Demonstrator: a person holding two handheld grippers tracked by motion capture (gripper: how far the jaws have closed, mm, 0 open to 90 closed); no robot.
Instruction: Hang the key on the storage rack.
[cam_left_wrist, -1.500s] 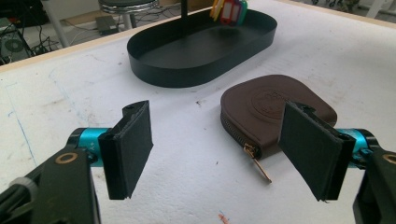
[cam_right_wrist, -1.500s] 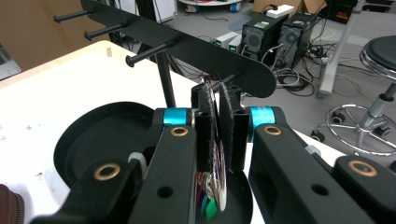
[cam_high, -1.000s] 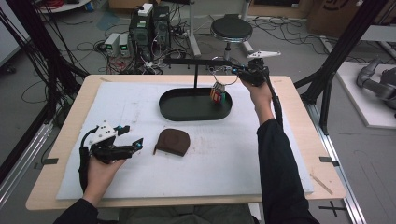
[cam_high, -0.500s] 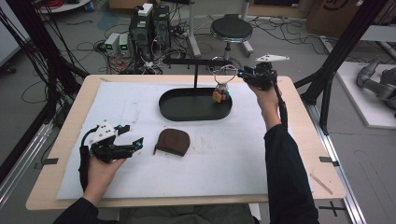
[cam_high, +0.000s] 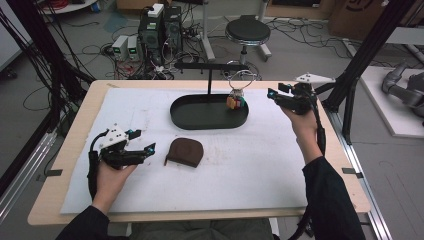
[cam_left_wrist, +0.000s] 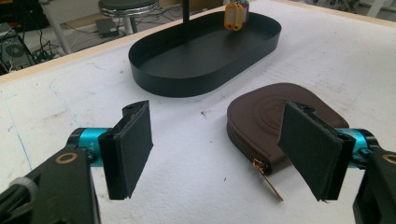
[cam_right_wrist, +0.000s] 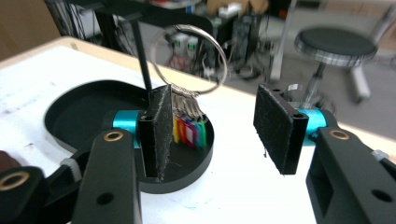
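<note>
A metal key ring (cam_high: 243, 80) with coloured tags (cam_high: 236, 102) hangs from the black stand's crossbar (cam_high: 210, 66) over the right end of the black oval tray (cam_high: 207, 120). The key ring (cam_right_wrist: 191, 58) and its tags (cam_right_wrist: 189, 130) hang beyond my right gripper (cam_right_wrist: 210, 123). My right gripper (cam_high: 274, 94) is to the right of the tags and clear of them. Its jaws have just been opening and hold nothing. A brown zip pouch (cam_high: 184, 152) lies in front of the tray. My left gripper (cam_high: 146, 144) rests open just left of the pouch (cam_left_wrist: 280, 116).
The stand's thin post (cam_high: 209, 82) rises from the tray's back. A white mat (cam_high: 240, 165) covers the wooden table. Beyond the far edge stand a stool (cam_high: 247, 31) and computer boxes (cam_high: 160, 22) with cables. Black frame poles (cam_high: 367, 50) rise at the right.
My right gripper let go of the key ring on the stand, opened, and drew away to the right. The ring now hangs free. The left hand stayed put.
</note>
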